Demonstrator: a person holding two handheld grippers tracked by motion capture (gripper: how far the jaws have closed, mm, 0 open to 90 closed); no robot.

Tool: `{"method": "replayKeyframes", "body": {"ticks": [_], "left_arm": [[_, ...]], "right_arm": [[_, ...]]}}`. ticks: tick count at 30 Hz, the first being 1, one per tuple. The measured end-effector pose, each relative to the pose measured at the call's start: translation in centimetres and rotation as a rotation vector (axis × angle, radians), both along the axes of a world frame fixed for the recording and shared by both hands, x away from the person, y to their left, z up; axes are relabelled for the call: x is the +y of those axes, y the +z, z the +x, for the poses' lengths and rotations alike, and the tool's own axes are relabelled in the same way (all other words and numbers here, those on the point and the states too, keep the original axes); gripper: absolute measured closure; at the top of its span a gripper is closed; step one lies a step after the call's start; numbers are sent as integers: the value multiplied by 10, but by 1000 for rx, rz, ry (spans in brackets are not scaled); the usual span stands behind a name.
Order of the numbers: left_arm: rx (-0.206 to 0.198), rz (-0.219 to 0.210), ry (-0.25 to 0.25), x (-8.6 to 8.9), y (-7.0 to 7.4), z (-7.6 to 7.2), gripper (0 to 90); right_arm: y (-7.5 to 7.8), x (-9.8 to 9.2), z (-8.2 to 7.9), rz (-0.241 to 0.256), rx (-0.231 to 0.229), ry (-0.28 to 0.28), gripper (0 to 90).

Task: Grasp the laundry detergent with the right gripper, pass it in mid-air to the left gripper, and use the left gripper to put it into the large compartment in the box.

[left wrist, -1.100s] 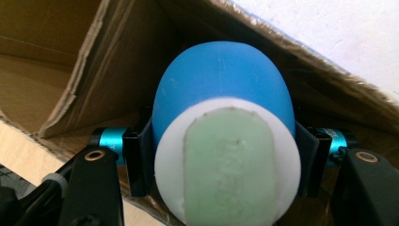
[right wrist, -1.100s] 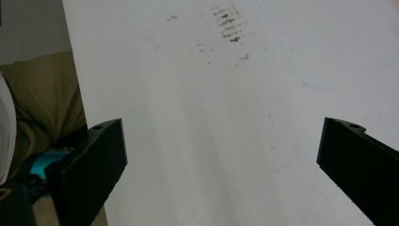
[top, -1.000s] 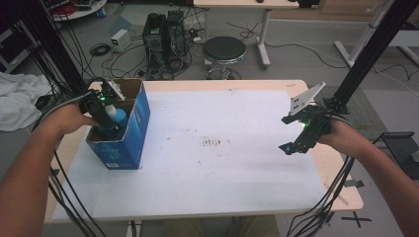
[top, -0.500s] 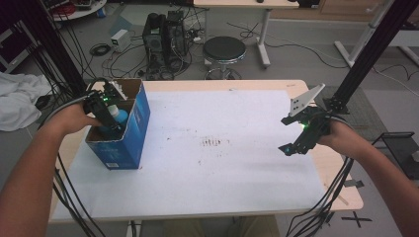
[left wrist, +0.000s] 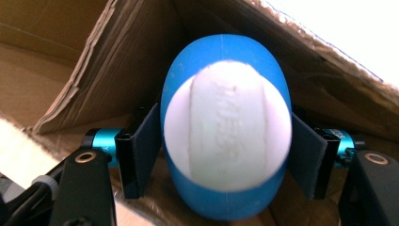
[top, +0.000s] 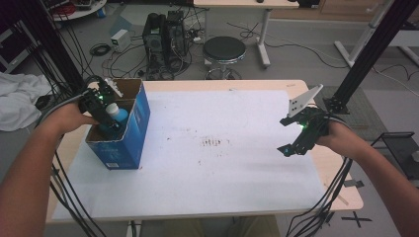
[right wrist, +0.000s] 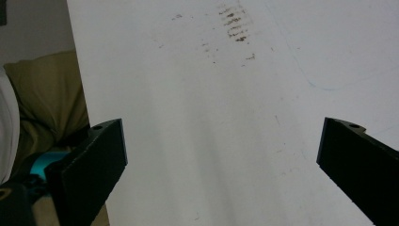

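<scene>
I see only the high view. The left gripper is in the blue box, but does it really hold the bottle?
Observer: Yes. In the left gripper view both pads press the sides of the blue bottle.
Operator: Which part of the bottle faces the camera?
Observer: Its white cap, with the cardboard wall behind.
Operator: And the right gripper?
Observer: The right gripper is wide open over the white sheet, holding nothing.

Cardboard walls of the blue box (top: 136, 129) close around the left gripper (top: 101, 109) and its blue bottle (left wrist: 225, 136), box opening clear upward, white sheet (top: 212, 163) bare and open between box and right gripper (top: 297, 137)
</scene>
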State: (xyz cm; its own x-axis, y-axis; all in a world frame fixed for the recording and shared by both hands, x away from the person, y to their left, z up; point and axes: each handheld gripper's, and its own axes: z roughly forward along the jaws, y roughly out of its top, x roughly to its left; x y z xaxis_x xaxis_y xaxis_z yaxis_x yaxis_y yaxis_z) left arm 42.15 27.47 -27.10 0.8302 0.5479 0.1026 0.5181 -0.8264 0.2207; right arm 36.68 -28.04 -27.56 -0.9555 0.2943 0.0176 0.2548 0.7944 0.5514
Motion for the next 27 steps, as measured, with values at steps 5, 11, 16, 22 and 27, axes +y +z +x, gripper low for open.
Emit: {"method": "replayKeyframes", "body": {"ticks": [5, 11, 16, 22, 27], "left_arm": [[-23, -47, 38, 0, -1, -4, 337], [-47, -88, 70, 2, 2, -6, 295], [-59, -94, 61, 5, 11, -9, 295], [-68, -102, 75, 10, 21, -14, 295], [-77, -116, 69, 11, 31, -20, 295]], "right_arm": [[0, 2, 0, -2, -3, 6, 11], [0, 2, -1, -3, 0, 2, 11], [0, 2, -1, 3, -5, 9, 11], [1, 1, -2, 2, -5, 0, 11], [2, 0, -3, 9, -10, -3, 11]]}}
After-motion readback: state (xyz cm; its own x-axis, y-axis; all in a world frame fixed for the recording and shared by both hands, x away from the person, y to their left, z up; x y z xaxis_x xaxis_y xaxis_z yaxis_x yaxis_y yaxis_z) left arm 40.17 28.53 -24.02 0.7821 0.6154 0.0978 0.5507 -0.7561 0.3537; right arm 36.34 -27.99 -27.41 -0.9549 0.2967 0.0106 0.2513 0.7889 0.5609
